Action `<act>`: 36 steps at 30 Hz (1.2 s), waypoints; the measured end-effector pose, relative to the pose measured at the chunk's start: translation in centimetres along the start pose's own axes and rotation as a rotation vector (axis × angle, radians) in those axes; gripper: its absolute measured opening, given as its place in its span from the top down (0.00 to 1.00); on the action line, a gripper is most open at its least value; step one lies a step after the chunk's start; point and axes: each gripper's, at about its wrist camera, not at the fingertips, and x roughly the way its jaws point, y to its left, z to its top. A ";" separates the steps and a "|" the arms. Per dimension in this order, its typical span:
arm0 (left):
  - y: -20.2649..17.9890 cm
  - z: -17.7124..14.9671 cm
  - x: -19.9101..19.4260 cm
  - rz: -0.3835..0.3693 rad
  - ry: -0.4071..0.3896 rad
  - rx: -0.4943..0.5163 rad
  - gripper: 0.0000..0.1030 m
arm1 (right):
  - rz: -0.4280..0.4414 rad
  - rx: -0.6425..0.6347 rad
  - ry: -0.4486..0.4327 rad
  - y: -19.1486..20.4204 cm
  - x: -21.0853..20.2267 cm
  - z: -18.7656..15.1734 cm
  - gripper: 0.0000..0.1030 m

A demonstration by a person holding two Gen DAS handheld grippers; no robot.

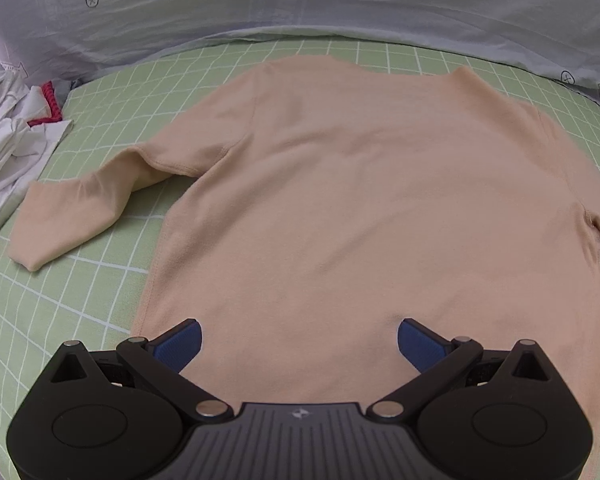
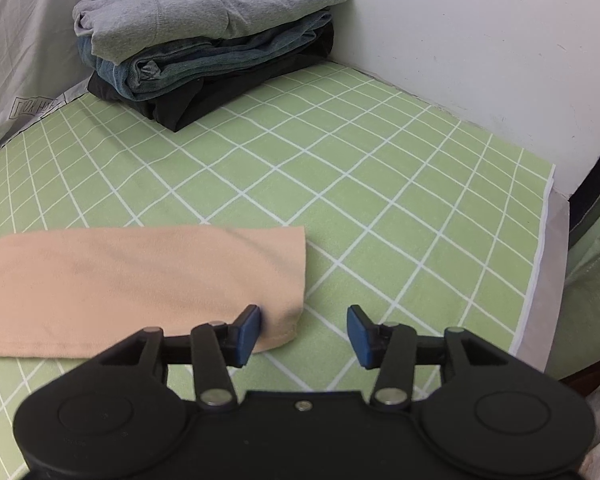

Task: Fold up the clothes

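Note:
A peach long-sleeved shirt lies flat on the green checked sheet, neck towards the far side. Its left sleeve bends out to the left. My left gripper is open over the shirt's near hem, blue pads apart on the fabric. In the right wrist view the other sleeve stretches in from the left, cuff end at the middle. My right gripper is open at that cuff; its left pad touches the cuff's corner, the right one is over bare sheet.
A stack of folded clothes, grey on denim on black, sits in the far corner by the white wall. Crumpled white and red garments lie at the left edge. A grey patterned quilt borders the far side. The sheet's edge drops off at the right.

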 end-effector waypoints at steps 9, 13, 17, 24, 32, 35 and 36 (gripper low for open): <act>0.1 -4.2 -5.8 -0.046 -0.131 0.004 0.00 | 0.145 -0.190 -0.072 2.3 -3.3 -0.1 0.01; 1.4 -7.6 -7.5 -0.023 -0.153 -0.039 0.00 | 0.245 -0.332 -0.112 3.7 -5.0 -1.4 0.01; 3.6 -10.4 -9.0 -0.005 -0.148 -0.102 0.00 | 0.302 -0.414 -0.117 4.2 -6.3 -3.1 0.01; 8.4 -12.5 -10.7 0.017 -0.153 -0.193 0.00 | 0.313 -0.458 -0.109 5.3 -8.5 -4.5 0.01; 16.0 -11.0 -9.7 -0.010 -0.168 -0.181 0.00 | 0.302 -0.440 -0.106 10.2 -12.0 -8.4 0.01; 20.5 -9.3 -8.7 -0.024 -0.184 -0.187 0.00 | 0.310 -0.456 -0.103 13.7 -14.1 -11.1 0.01; 21.8 -8.7 -8.3 -0.028 -0.189 -0.192 0.00 | 0.315 -0.463 -0.103 14.9 -14.8 -12.0 0.01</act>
